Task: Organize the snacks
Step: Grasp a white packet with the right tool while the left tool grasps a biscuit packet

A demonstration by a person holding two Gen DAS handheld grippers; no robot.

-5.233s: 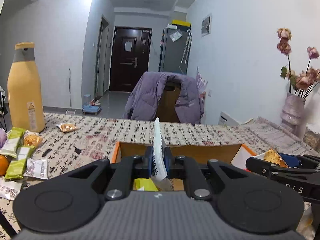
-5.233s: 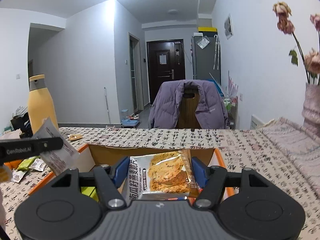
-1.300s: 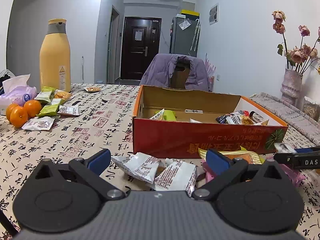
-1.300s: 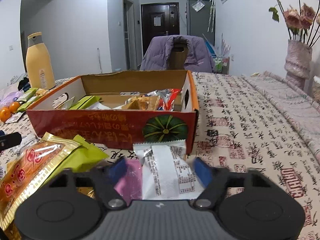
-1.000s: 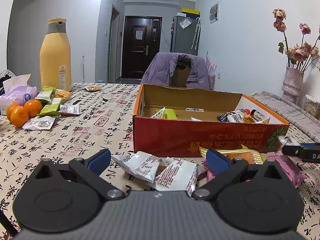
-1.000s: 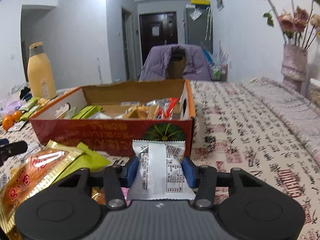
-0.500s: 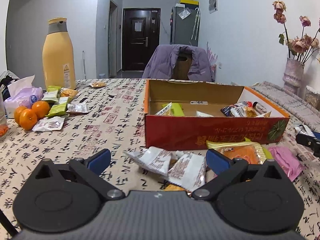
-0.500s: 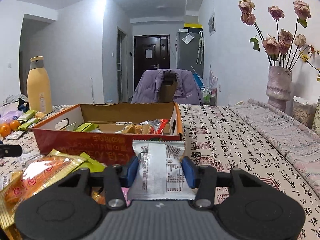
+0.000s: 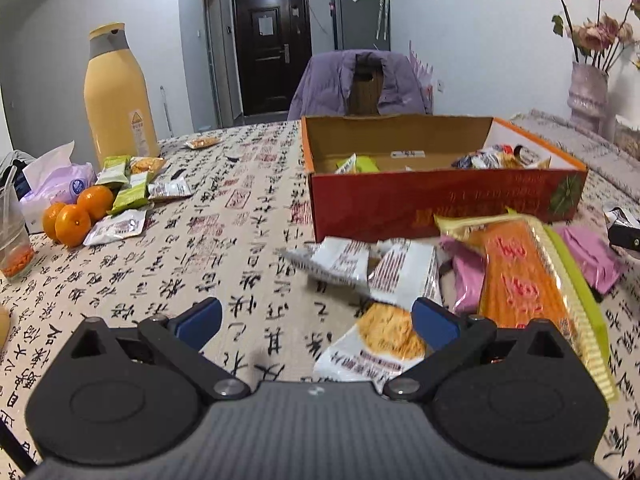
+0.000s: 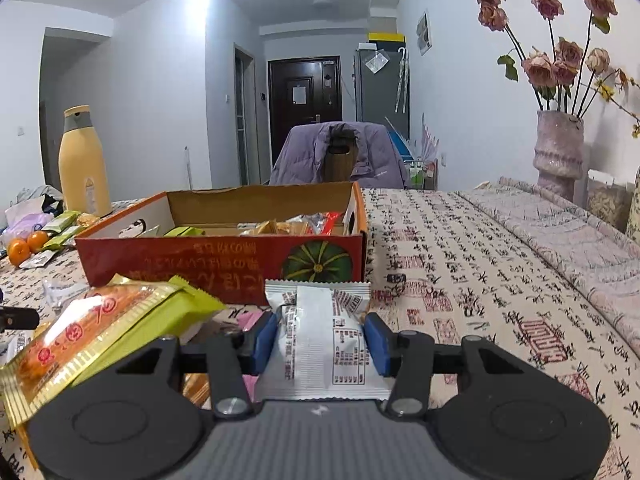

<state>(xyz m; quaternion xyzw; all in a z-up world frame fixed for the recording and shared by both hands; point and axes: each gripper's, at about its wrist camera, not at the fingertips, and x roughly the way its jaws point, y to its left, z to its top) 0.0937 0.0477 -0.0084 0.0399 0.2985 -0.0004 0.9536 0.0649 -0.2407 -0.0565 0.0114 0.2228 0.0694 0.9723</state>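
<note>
Low tabletop wrist views, shared red box [image 9: 440,204]

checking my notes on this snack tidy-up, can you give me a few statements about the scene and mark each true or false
1. The right gripper is shut on a white snack packet. True.
2. The left gripper is clamped on a packet. False: its jaws stand wide open, and a cookie packet only lies on the table between them.
3. The red cardboard box is empty. False: several snacks already lie inside it.
4. Oranges sit on the table near the yellow bottle. True.
5. The vase of flowers stands inside the box. False: it stands apart from it, far off to the right.
</note>
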